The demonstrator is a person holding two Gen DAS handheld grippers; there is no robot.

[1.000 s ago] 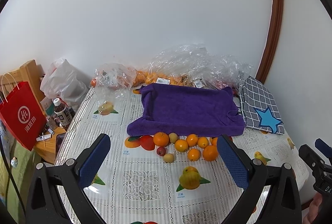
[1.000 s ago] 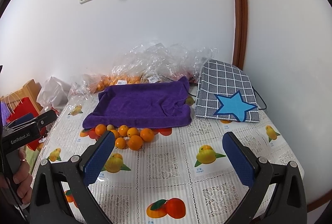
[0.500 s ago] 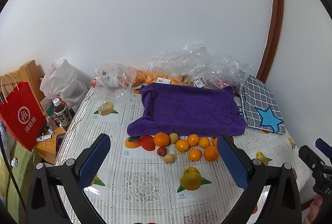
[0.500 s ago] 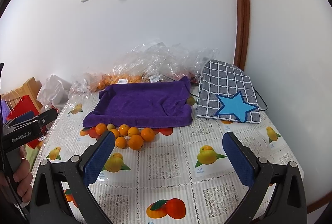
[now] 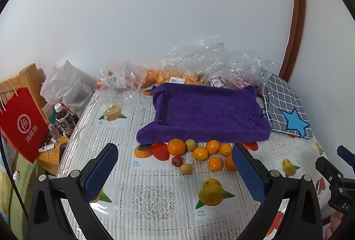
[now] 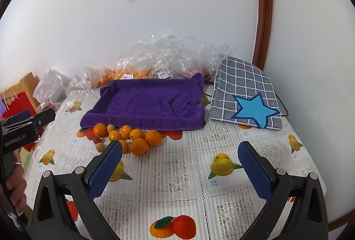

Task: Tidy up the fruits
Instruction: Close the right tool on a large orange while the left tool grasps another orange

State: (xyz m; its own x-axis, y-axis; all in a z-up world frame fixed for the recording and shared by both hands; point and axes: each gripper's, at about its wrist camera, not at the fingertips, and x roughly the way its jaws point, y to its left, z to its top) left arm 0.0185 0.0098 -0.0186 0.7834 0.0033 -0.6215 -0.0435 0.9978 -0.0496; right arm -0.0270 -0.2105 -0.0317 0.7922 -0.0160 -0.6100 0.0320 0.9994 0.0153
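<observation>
Several loose oranges (image 5: 176, 146) (image 6: 138, 146), two small yellow-green fruits (image 5: 186, 168) and a small red fruit (image 5: 176, 161) lie in a cluster on the table. Just behind them is a purple towel (image 5: 206, 113) (image 6: 150, 102) shaped like a tray. My left gripper (image 5: 175, 172) is open and empty, above the table in front of the cluster. My right gripper (image 6: 180, 170) is open and empty, in front and to the right of the fruit. One more small fruit (image 6: 204, 101) sits at the towel's right edge.
Clear plastic bags with more oranges (image 5: 199, 69) lie against the wall. A grey checked pad with a blue star (image 5: 286, 106) (image 6: 246, 95) lies to the right. A red paper bag (image 5: 22, 124), bottles (image 5: 64, 120) and a white bag stand off the table's left edge.
Both grippers have drifted slightly; the fruit and towel look a little lower and nearer in the views. Nothing was grasped or moved.
</observation>
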